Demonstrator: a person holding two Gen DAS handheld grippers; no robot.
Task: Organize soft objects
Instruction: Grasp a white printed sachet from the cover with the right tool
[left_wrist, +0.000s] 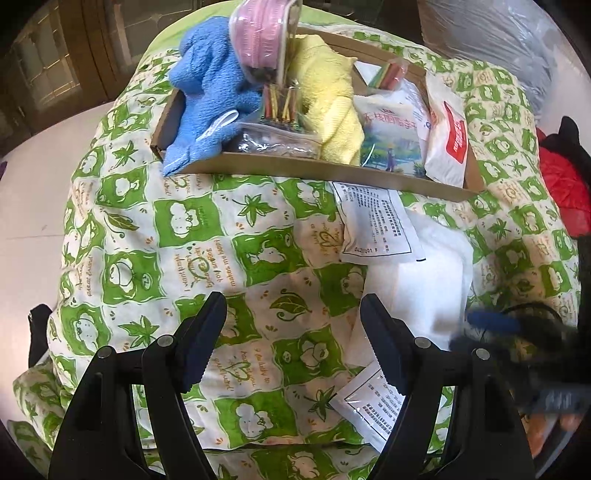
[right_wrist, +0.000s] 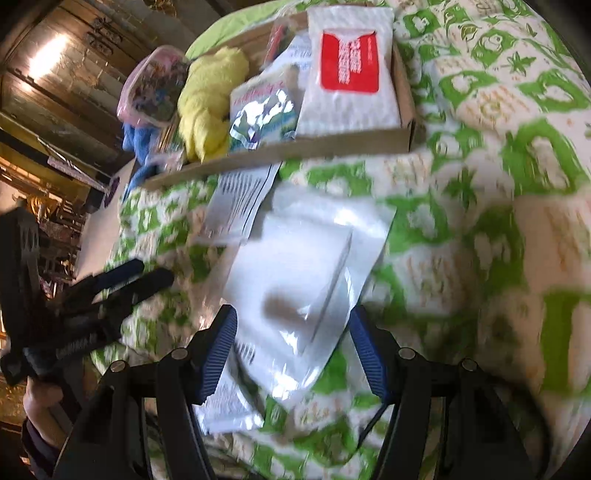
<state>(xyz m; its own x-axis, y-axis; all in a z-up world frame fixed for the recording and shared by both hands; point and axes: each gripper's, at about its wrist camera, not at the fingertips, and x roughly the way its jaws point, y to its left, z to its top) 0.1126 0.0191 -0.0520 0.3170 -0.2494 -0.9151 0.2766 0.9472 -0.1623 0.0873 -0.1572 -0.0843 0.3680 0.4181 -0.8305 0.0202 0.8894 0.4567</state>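
Observation:
A shallow cardboard tray (left_wrist: 280, 167) (right_wrist: 291, 149) sits on the green-and-white quilt. It holds a blue towel (left_wrist: 208, 92), a yellow towel (left_wrist: 332, 99) (right_wrist: 208, 99), a pink zip pouch (left_wrist: 258, 37), and white packets, one with a red label (left_wrist: 448, 142) (right_wrist: 349, 66). A large clear white bag (left_wrist: 421, 280) (right_wrist: 306, 273) lies on the quilt with a printed white packet (left_wrist: 376, 225) (right_wrist: 240, 203) beside it. My left gripper (left_wrist: 291, 347) is open above bare quilt. My right gripper (right_wrist: 291, 354) is open, its jaws straddling the near end of the white bag.
A second printed packet (left_wrist: 369, 402) lies near my left gripper's right finger. A red and black item (left_wrist: 565, 184) sits at the quilt's right edge. White floor (left_wrist: 33, 206) lies to the left. My left gripper shows in the right wrist view (right_wrist: 110, 288).

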